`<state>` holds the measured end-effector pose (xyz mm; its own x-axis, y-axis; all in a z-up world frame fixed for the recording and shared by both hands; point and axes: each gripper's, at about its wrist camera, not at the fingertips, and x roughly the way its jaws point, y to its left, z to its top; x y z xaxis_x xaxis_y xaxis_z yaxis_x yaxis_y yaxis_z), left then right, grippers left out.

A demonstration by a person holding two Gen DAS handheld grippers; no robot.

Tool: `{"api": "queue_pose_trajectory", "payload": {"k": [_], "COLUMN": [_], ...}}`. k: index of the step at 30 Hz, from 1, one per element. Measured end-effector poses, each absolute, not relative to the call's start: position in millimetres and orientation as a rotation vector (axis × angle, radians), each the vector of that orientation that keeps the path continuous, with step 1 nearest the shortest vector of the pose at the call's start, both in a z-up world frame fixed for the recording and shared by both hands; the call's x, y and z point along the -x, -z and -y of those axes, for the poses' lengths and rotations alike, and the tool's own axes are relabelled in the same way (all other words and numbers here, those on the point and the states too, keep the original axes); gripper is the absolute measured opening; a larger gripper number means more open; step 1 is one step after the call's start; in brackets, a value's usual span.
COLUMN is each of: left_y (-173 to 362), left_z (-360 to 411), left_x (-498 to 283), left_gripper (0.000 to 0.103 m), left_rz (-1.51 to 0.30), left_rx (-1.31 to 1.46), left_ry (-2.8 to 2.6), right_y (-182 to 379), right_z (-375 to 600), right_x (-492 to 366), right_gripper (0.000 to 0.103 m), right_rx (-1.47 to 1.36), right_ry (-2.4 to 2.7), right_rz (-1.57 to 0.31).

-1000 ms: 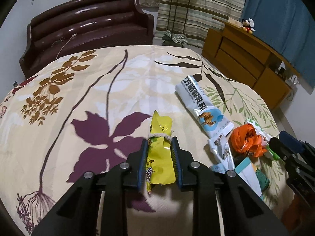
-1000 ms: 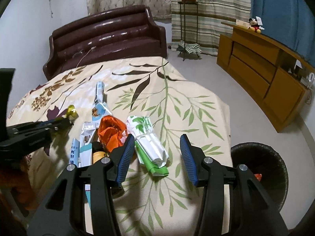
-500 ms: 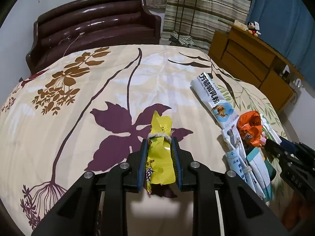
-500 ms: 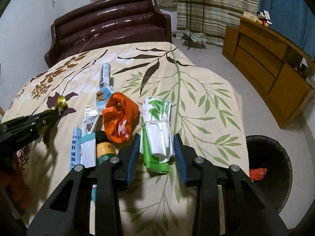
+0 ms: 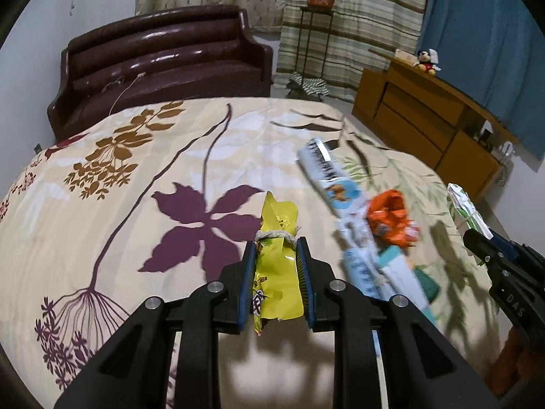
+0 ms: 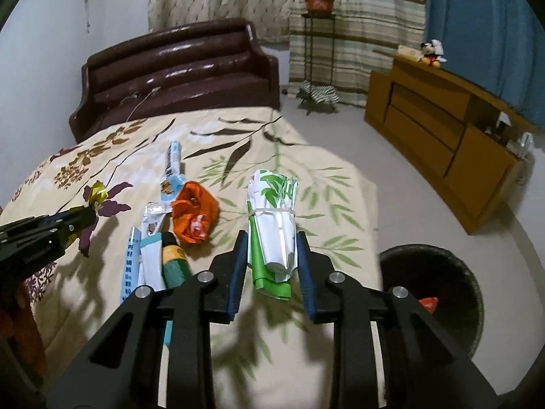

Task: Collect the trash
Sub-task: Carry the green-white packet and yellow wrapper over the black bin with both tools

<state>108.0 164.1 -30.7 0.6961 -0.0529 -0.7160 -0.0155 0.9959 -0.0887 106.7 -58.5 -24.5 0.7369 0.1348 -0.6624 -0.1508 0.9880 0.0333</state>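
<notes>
My left gripper (image 5: 275,250) is shut on a yellow wrapper (image 5: 277,262) tied with string, held above the flowered bedspread (image 5: 119,204). My right gripper (image 6: 270,243) is shut on a green and white wrapper roll (image 6: 274,231) bound with a rubber band, lifted off the bed. Left on the bed lie an orange crumpled wrapper (image 6: 194,214), a long white and blue wrapper (image 5: 328,173), flat white and blue packets (image 6: 136,262) and a dark green bottle (image 6: 173,259). A black bin (image 6: 439,293) stands on the floor to the right with a red scrap inside.
A brown leather headboard (image 5: 160,64) stands at the far end of the bed. A wooden sideboard (image 6: 442,136) lines the right wall with a soft toy on top. A plant stand (image 6: 316,34) is in front of the striped curtain. The bed edge (image 6: 368,225) is next to the bin.
My right gripper has closed on the green and white roll and lifted it off the bed. My left gripper has kept the yellow wrapper and risen higher.
</notes>
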Motion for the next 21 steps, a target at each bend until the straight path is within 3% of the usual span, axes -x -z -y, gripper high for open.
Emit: {"api": "queue_pose_trajectory", "payload": {"k": [21], "left_y": [18], "left_z": [10], "left_x": [-79], "left_gripper": [0.025], "left_rz": [-0.701], "left_rx": [-0.021], "left_ry": [0.339], "right_y": [16], "right_z": [192], "right_x": [-34], "right_gripper": [0.027], "right_rx": [-0.055], "right_ry": [0.119], "right_rz": [-0.641]}}
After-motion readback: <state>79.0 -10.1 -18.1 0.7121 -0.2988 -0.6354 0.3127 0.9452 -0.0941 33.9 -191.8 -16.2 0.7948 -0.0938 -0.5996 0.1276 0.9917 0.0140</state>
